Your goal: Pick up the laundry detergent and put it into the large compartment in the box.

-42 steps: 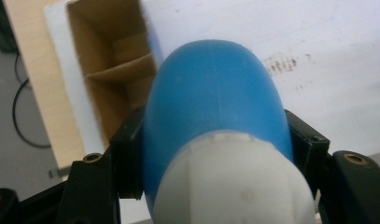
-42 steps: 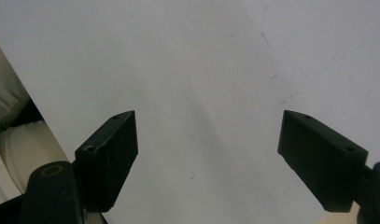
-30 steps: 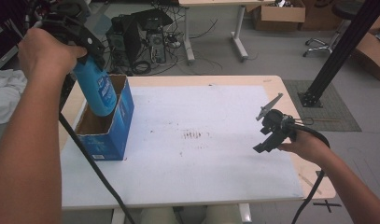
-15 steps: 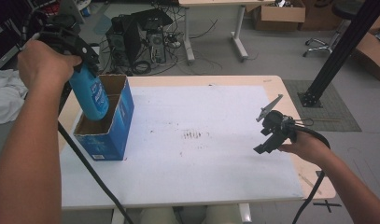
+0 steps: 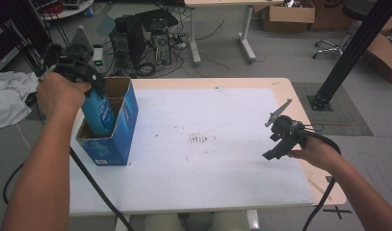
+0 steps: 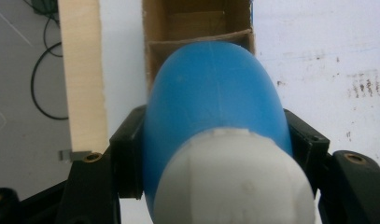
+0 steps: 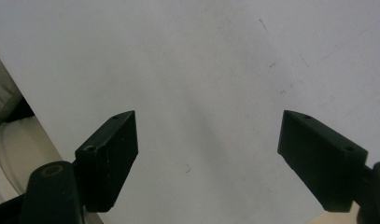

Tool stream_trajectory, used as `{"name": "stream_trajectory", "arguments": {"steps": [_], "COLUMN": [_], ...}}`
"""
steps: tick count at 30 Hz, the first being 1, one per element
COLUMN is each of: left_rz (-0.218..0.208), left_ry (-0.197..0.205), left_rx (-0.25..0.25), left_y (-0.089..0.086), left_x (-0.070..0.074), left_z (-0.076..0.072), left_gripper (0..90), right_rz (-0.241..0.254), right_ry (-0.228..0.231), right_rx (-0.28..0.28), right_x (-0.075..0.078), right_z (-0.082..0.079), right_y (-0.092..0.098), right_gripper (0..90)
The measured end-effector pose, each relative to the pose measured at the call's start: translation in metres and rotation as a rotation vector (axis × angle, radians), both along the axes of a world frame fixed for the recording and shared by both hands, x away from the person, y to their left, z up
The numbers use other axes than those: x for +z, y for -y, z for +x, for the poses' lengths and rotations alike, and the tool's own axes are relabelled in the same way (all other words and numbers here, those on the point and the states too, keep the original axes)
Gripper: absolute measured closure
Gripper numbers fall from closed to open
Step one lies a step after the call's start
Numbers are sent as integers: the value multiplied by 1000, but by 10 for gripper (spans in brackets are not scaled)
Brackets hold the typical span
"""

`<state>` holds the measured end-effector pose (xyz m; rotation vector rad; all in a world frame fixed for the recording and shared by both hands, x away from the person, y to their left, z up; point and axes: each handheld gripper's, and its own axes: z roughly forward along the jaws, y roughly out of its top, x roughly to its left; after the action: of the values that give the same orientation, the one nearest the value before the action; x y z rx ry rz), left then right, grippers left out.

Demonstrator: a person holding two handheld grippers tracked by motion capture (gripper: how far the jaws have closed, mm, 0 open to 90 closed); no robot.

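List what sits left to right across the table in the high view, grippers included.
left gripper gripping the blue bottle → blue cardboard box that the bottle goes down into → dark smudge marks mid-table → right gripper, jaws open over the bare white table.

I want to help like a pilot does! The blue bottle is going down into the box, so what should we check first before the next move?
1. Left gripper shut on the blue bottle: ok.
2. Bottle lined up over the near compartment of the box: ok.
3. Bottle touching the bottom: cannot tell.
4. Box standing upright on the table: ok.
5. Right gripper open, away from the box: ok.
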<state>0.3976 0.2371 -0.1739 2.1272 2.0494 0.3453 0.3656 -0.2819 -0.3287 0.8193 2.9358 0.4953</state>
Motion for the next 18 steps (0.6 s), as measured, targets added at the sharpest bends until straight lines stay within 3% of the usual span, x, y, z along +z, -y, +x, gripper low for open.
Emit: {"name": "stream_trajectory", "arguments": {"steps": [13, 18], "left_rz": [0, 3], "left_ry": [-15, -33], "left_rx": [-19, -28], "left_y": [-5, -4], "left_x": [-66, -78], "left_z": [5, 8], "left_gripper": [379, 379], "right_rz": [-10, -26], "right_ry": [-24, -27], "right_rx": [-13, -18], "right_x": [-10, -13], "right_z": [-1, 0], "right_y": [3, 2], "right_gripper": [199, 198]}}
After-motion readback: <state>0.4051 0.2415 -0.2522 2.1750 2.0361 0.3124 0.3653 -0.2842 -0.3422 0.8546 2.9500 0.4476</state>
